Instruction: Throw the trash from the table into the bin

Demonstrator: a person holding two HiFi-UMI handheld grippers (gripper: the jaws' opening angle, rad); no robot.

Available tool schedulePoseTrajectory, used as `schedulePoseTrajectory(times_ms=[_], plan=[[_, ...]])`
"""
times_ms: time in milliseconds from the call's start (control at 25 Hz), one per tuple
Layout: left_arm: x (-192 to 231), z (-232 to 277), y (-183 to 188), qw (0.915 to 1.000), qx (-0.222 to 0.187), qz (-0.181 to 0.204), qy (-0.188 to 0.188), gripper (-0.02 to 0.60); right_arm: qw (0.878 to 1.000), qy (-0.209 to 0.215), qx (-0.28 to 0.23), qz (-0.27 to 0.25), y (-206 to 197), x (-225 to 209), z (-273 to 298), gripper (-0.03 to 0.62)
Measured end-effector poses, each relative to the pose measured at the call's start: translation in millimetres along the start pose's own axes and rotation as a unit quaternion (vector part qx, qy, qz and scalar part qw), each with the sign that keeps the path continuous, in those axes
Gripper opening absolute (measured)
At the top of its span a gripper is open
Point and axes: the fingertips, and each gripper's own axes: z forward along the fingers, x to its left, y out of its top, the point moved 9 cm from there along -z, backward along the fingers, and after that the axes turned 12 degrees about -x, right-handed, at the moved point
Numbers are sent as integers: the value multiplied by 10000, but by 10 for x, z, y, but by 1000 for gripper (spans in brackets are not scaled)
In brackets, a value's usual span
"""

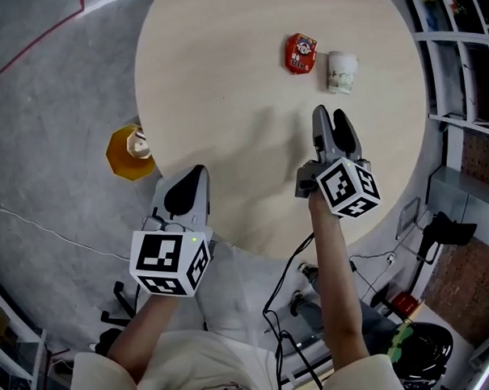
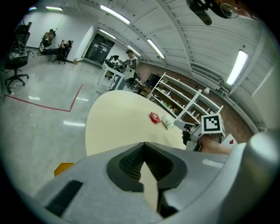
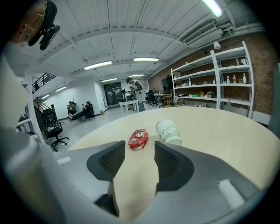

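1. The left gripper (image 1: pixel 198 172) hangs past the near edge of the round table (image 1: pixel 225 84), above the floor. In the left gripper view, the tips of the left gripper (image 2: pixel 143 146) meet. Nothing is clamped between them.
2. The right gripper (image 1: pixel 330 113) is over the table top and points toward the far side. In the right gripper view, the jaws of the right gripper (image 3: pixel 139 153) stand apart. Only bare table top (image 3: pixel 218 131) shows in the gap.
3. The red snack packet (image 1: pixel 300 53) lies flat on the far part of the table. It appears beyond the right jaws (image 3: pixel 138 139) and clear of both pads.
4. The white paper cup (image 1: pixel 342 71) lies on its side just beside the packet, on the packet's right in the head view. The two items are close, but contact cannot be confirmed.
5. Both items lie ahead of the right gripper. Neither gripper touches them.
6. The orange bin (image 1: pixel 131 152) stands on the floor beside the table's left edge, near the left gripper. A light-coloured item sits inside it.
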Motion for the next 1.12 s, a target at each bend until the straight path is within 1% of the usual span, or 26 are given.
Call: schedulePoseTrajectory(times_ms=[160,280,360,440,600,960,1040,1120], plan=[[10,28,22,10000,12,8,-1,6,9994,-285,-140,-106,126,-164,218,250],[21,63,21,10000,44,-5,-9,6,9988,-421,-139,-184,165,-265,367,270],[23,84,22,10000,66,-14,-12,6,9985,-444,-67,-304,160,-313,465,280],[16,108,31,10000,75,-14,-20,6,9978,-476,27,-461,146,-375,565,306],[8,158,53,10000,57,-17,-30,6,9948,-737,286,-636,68,-597,780,367],[62,166,57,10000,18,-52,80,6,9932,-876,492,-585,-10,-757,1064,366],[60,167,47,9999,15,-71,98,6,9927,-929,548,-541,-40,-788,1093,350],[49,158,35,9999,13,-75,101,6,9926,-920,565,-554,-63,-806,1096,302]])
